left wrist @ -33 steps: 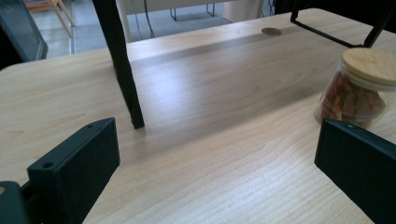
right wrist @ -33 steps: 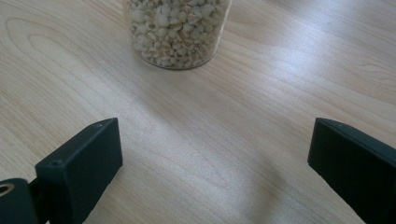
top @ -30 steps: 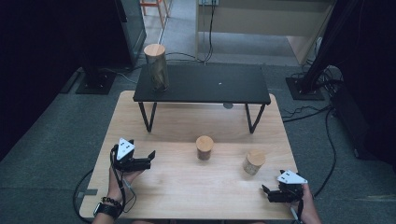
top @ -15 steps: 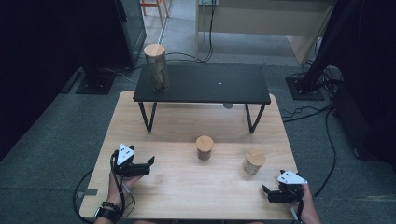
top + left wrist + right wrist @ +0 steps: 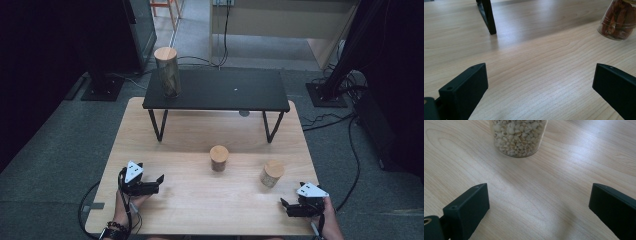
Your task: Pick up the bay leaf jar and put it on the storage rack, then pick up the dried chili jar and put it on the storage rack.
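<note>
Wooden table boards are lying bare between the wide-spread jaws of both grippers. The left gripper is hovering low with nothing between its jaws; ahead of it and off to its right, the jar of reddish dried pieces is standing upright, well apart from it. The right gripper is also spreading its jaws around nothing, while the jar of pale kernels is standing just ahead of it, slightly to its left, untouched.

Seed jar top cut off; red-contents jar clipped by edge.
</note>
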`<control>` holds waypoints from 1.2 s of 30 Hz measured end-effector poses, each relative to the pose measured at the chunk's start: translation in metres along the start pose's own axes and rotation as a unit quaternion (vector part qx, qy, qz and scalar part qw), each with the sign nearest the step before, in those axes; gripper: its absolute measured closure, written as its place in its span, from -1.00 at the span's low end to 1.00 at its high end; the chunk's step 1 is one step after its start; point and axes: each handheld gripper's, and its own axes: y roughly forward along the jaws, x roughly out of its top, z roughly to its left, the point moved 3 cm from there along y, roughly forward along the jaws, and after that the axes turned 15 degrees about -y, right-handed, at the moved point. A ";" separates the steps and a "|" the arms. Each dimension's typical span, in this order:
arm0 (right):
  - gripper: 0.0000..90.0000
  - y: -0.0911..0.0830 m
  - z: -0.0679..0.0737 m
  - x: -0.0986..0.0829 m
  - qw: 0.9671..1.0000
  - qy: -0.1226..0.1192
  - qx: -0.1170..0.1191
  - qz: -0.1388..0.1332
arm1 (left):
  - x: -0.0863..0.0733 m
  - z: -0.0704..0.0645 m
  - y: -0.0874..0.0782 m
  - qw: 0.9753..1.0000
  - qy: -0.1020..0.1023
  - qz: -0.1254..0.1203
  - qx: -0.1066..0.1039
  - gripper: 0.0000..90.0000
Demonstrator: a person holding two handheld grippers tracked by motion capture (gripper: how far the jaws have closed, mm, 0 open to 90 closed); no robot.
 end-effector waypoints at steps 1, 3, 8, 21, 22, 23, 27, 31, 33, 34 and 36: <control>-0.94 0.000 0.000 0.000 1.000 0.001 0.001 0.000 | 0.001 0.002 -0.001 1.000 -0.007 -0.002 -0.003 -0.99; -0.94 -0.001 -0.001 -0.001 1.000 0.005 0.000 -0.003 | 0.000 0.003 0.000 1.000 -0.010 -0.003 -0.005 -0.99; -0.94 -0.003 -0.001 -0.004 1.000 0.018 -0.009 -0.011 | -0.005 0.006 -0.003 1.000 0.000 -0.007 -0.017 -0.99; -0.94 -0.011 0.009 0.004 1.000 0.014 -0.025 -0.002 | -0.008 0.000 -0.002 0.999 0.029 -0.002 -0.020 -0.99; -0.94 -0.013 0.011 0.007 1.000 0.012 -0.026 0.001 | -0.008 0.001 -0.002 0.999 0.027 -0.003 -0.022 -0.99; -0.94 -0.015 0.011 0.010 1.000 0.012 -0.026 0.002 | -0.007 0.003 -0.002 0.999 0.024 -0.003 -0.023 -0.99; -0.93 -0.027 0.010 0.022 0.999 0.029 -0.017 -0.014 | -0.006 0.006 -0.001 1.000 0.009 0.000 -0.026 -0.99; -0.93 -0.033 0.012 0.035 0.999 0.035 -0.010 -0.016 | -0.005 0.005 -0.001 1.000 0.013 0.003 -0.024 -0.99; -0.91 -0.032 0.012 0.038 0.999 0.044 -0.005 -0.014 | -0.006 0.005 -0.001 1.000 0.014 0.002 -0.025 -0.99; -0.91 -0.031 0.013 0.040 0.999 0.046 -0.005 -0.012 | -0.006 0.005 -0.001 1.000 0.016 0.002 -0.025 -0.99; -0.91 -0.030 0.016 0.043 0.999 0.049 -0.001 -0.012 | -0.006 0.005 -0.001 1.000 0.017 0.003 -0.025 -0.99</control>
